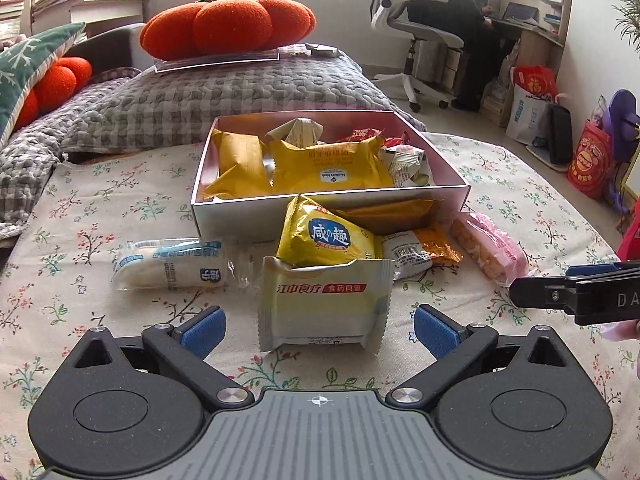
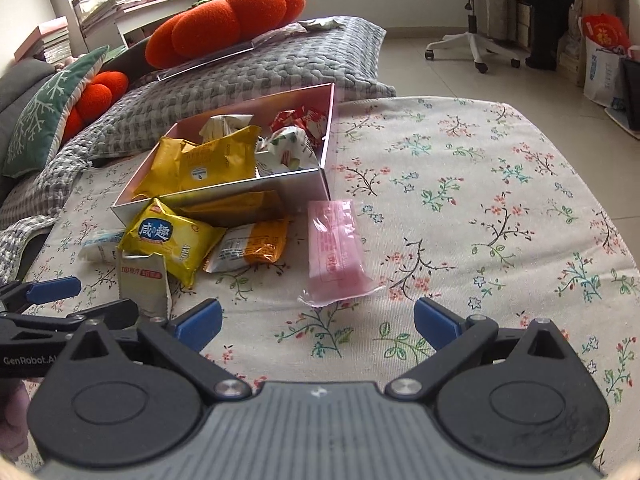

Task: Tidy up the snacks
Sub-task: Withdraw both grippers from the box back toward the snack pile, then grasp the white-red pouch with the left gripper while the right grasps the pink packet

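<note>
I take the pink box [image 1: 428,196] on the floral cloth [image 2: 480,184] as my landmark. Inside it lie yellow packets [image 1: 328,166] toward its left side and small red and white wrapped sweets [image 2: 298,120] toward its right side.

Leaning against the box's near wall: a yellow packet with a blue label [image 1: 326,236], partly resting on an orange-and-white packet [image 2: 250,250] just to its right. In front of the yellow packet stands a pale cream packet with a red label strip [image 1: 324,300], touching it. Left of the box's near corner lies a white-and-blue wrapped roll [image 1: 172,264], apart from the others. Right of the orange-and-white packet, near the box's right corner, lies a pink wrapped bar [image 2: 336,248] pointing away from the box.

My left gripper [image 1: 320,328] has its jaws spread wide, one blue pad on each side of the cream packet; I see gaps, no contact. My right gripper [image 2: 318,320] is likewise spread wide, holding nothing, with the pink bar's near end just ahead of the gap between its pads.

Behind the box: grey quilted blanket [image 1: 224,92] carrying an orange pumpkin cushion [image 1: 228,26].
</note>
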`<state>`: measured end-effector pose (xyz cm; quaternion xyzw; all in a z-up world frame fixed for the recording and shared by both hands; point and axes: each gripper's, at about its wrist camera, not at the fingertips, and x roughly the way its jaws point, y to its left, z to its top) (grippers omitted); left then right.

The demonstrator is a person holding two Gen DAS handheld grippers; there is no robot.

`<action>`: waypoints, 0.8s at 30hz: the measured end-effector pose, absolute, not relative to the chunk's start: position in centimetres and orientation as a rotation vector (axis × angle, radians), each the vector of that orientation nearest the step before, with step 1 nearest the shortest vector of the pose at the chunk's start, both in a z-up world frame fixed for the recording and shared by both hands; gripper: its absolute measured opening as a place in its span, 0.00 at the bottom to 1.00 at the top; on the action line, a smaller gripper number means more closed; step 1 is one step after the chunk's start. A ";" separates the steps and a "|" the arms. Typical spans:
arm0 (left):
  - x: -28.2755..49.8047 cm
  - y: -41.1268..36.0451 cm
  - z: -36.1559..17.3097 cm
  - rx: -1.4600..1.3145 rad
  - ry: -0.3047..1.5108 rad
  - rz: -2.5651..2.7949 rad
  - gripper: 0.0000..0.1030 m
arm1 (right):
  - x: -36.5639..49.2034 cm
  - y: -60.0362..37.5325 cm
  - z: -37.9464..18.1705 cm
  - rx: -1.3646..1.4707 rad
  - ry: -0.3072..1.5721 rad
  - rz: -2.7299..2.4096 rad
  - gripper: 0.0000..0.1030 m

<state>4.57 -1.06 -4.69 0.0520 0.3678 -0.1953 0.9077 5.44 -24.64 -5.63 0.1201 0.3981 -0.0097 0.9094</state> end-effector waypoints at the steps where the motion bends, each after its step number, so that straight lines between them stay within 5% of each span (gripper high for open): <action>1: 4.6 -1.2 -4.9 0.111 0.755 -0.399 0.98 | 5.5 -24.7 -5.7 0.248 0.822 -0.022 0.99; 15: 6.4 -1.8 -7.1 0.129 0.723 -0.375 0.96 | 8.1 -25.1 -8.0 0.209 0.828 -0.025 0.93; 24: 6.3 -2.3 -7.0 0.135 0.730 -0.377 0.77 | 8.8 -25.1 -8.3 0.163 0.797 -0.034 0.81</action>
